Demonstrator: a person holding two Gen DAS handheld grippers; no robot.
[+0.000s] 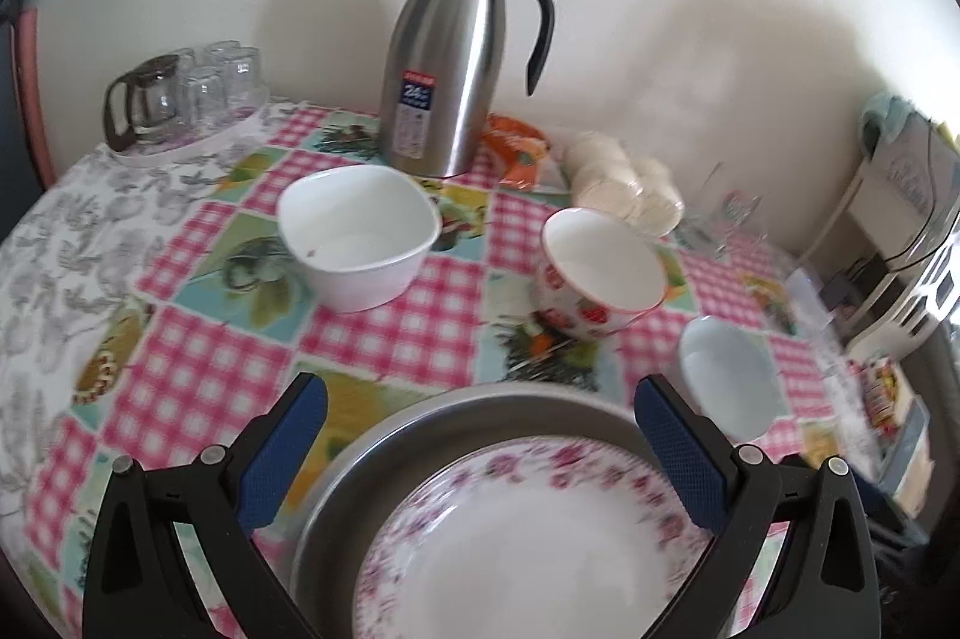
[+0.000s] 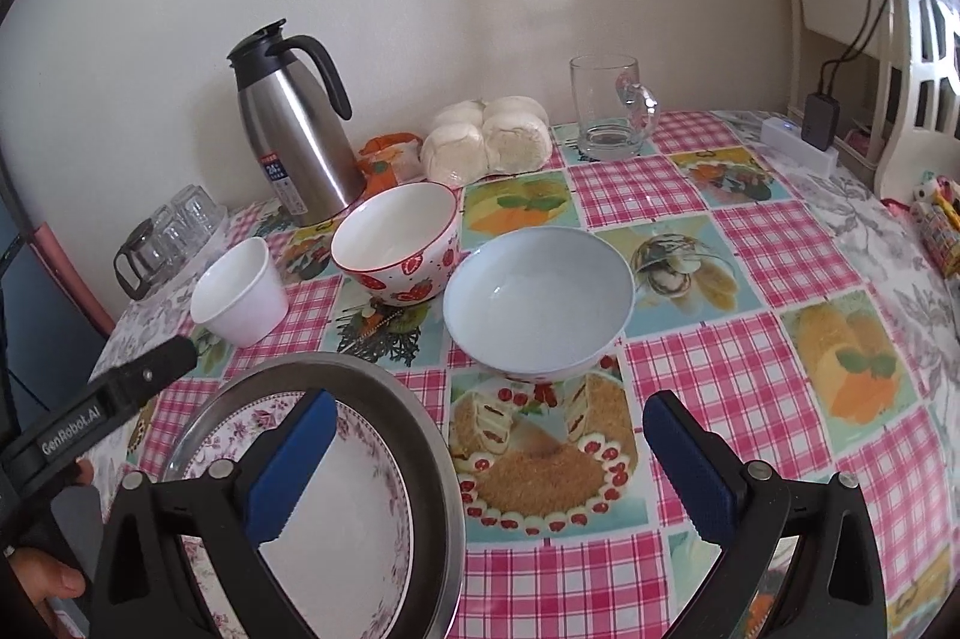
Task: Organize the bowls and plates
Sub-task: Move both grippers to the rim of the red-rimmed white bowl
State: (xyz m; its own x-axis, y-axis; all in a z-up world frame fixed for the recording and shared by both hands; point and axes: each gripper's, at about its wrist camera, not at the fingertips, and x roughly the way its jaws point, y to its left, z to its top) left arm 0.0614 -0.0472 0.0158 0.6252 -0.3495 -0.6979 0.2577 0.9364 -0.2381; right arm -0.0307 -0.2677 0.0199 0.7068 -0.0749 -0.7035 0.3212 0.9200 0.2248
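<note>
A floral plate (image 1: 528, 537) lies inside a metal pan (image 1: 360, 477) near the table's front; both show in the right wrist view, plate (image 2: 360, 507) and pan (image 2: 420, 435). My left gripper (image 1: 480, 435) is open above the plate, empty. My right gripper (image 2: 489, 459) is open and empty, just right of the pan. Behind stand a white squarish bowl (image 1: 357, 234) (image 2: 240, 291), a strawberry bowl (image 1: 600, 273) (image 2: 399, 243) and a pale blue bowl (image 2: 537, 303) (image 1: 729, 378).
A steel thermos jug (image 1: 447, 63) (image 2: 294, 123) stands at the wall. Steamed buns (image 2: 486, 141), an orange packet (image 1: 516, 147), a glass mug (image 2: 609, 108) and a tray of glasses (image 1: 180, 99) line the back. A shelf (image 2: 840, 27) stands at the right.
</note>
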